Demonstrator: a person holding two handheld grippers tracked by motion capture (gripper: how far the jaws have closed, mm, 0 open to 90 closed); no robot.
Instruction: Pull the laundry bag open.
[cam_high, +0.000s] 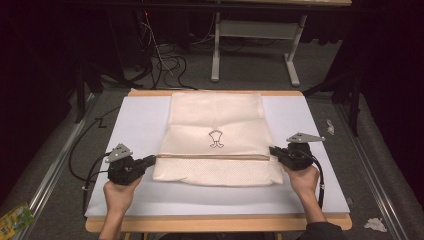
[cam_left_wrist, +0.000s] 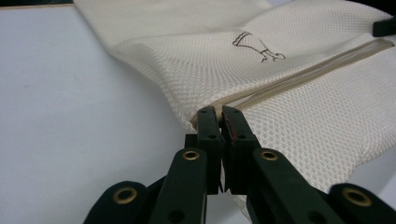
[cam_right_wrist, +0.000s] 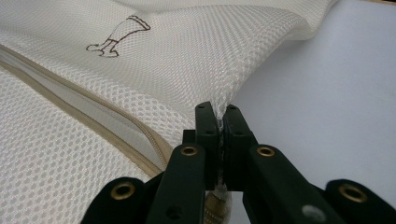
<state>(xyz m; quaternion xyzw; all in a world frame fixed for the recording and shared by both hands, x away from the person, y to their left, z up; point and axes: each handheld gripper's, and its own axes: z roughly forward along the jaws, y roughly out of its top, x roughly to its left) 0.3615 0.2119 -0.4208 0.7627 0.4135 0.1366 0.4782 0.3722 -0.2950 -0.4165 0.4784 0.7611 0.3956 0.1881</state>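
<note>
Cream mesh laundry bag (cam_high: 216, 140) lies flat on the white tabletop (cam_high: 135, 125) between both grippers from above, the left gripper (cam_left_wrist: 219, 112) has its fingers clamped on the bag's zipper end, and the right gripper (cam_right_wrist: 222, 112) pinches its mesh edge.

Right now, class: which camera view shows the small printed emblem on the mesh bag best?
The high view: the emblem faces the camera, upright on the whole mesh bag. Both gripper views show it slanted, from low and far off.
</note>
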